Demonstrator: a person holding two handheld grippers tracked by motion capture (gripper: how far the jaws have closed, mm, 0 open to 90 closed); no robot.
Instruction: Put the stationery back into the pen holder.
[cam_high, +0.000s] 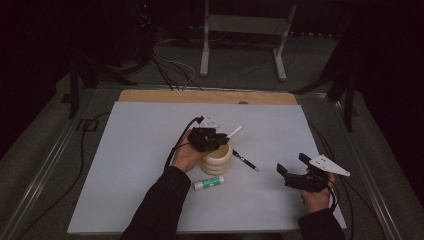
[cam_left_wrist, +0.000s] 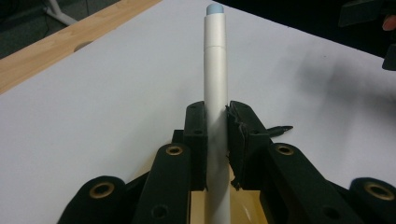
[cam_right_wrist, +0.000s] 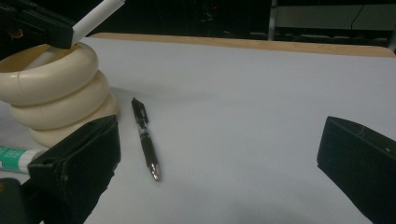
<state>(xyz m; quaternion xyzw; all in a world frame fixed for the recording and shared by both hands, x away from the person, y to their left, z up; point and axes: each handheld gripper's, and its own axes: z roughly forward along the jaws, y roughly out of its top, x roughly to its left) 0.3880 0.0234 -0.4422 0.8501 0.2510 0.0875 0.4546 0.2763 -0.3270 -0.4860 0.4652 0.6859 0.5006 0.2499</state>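
White marker (cam_left_wrist: 215, 93), blue-capped up close

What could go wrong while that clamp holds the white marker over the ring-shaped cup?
The left gripper pinches the white marker along a short stretch, so it might slip or tilt. Its lower end sits in the cream holder; a sideways push could tip the holder onto the black pen or the glue stick nearby.
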